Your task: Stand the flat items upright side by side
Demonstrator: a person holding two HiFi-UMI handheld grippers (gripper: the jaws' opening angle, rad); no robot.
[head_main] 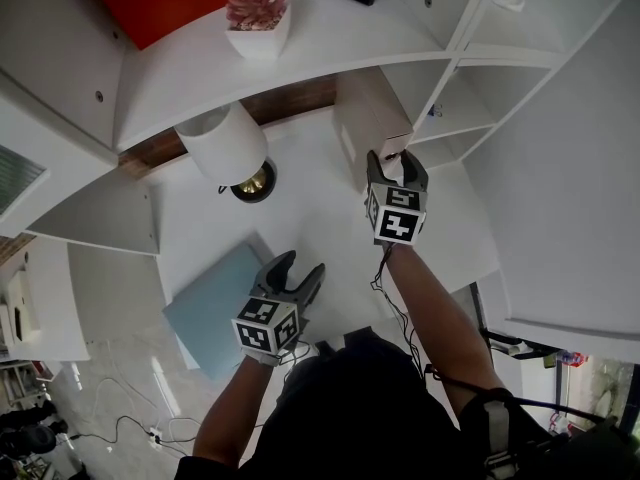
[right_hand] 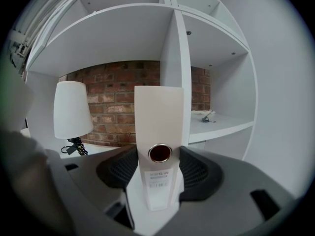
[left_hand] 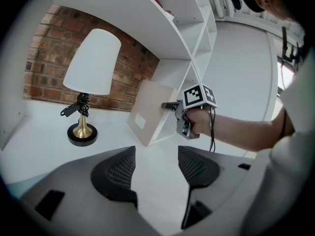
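Beige binder (head_main: 365, 118) stands by the divider (right_hand: 170, 48), spine clamped in the right gripper (head_main: 396, 164); I'd hold it plumb before letting go. Left gripper (head_main: 298, 273), jaws apart and empty, hovers by the blue folder (head_main: 212, 310).

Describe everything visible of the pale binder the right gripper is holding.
The binder is a pale beige, cardboard-looking lever file. Its narrow spine faces the right gripper and carries a round metal-rimmed finger hole with a small label below it, too blurred to read. It stands upright, its bottom edge seemingly on the white desk, beside the shelf divider. The gripper's pads clamp the spine from both sides.
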